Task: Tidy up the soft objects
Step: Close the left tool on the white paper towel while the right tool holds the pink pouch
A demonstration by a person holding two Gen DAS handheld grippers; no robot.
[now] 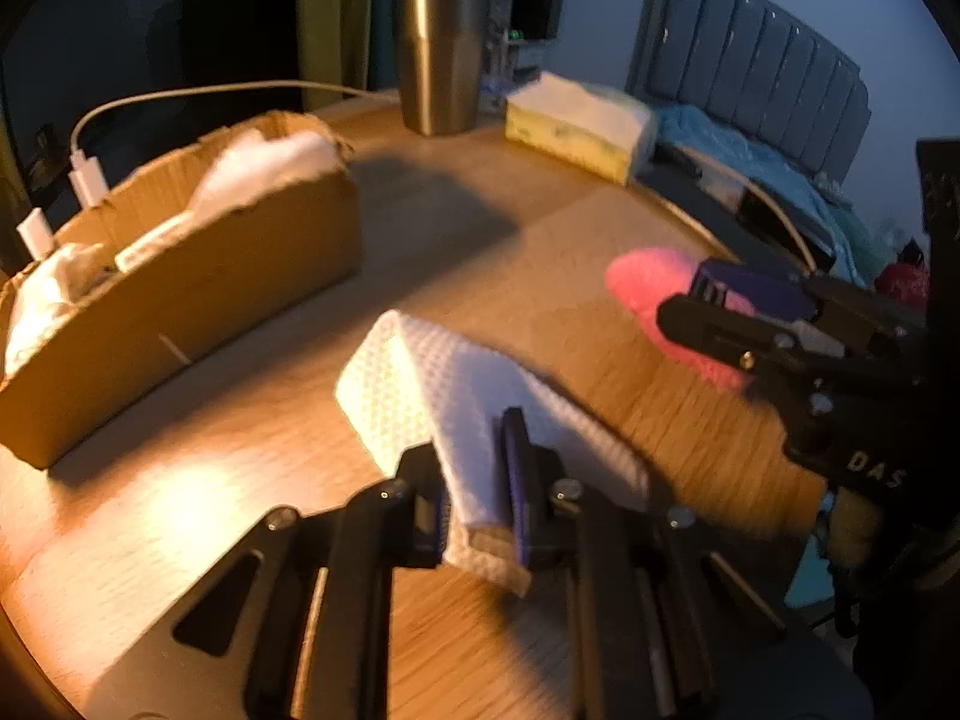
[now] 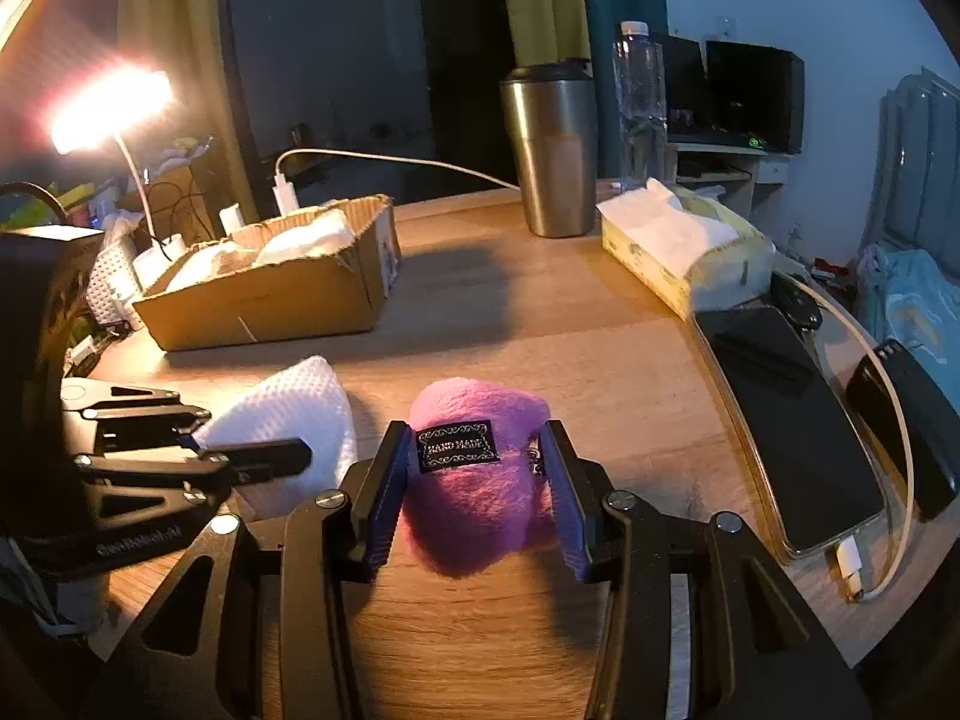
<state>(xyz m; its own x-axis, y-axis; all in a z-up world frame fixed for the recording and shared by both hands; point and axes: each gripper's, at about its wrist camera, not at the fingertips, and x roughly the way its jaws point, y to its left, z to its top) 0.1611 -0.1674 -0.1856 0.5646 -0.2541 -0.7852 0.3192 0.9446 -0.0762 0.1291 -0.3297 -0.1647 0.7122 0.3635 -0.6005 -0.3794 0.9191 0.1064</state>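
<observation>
My left gripper (image 1: 477, 468) is shut on a folded white waffle cloth (image 1: 432, 396) and holds it just above the wooden table; the cloth also shows in the right wrist view (image 2: 288, 414). My right gripper (image 2: 474, 480) is shut on a pink fuzzy pouch (image 2: 480, 504) with a black "HAND MADE" label; the pouch also shows in the left wrist view (image 1: 645, 282), to the right of the cloth. A cardboard box (image 1: 198, 294) with white soft items inside stands at the left, also in the right wrist view (image 2: 270, 294).
A steel tumbler (image 2: 555, 156) and a water bottle (image 2: 642, 108) stand at the table's far edge. A tissue pack (image 2: 684, 258) lies at the back right. A phone (image 2: 786, 420) on a white cable lies at the right edge. A lamp (image 2: 108, 108) shines at the left.
</observation>
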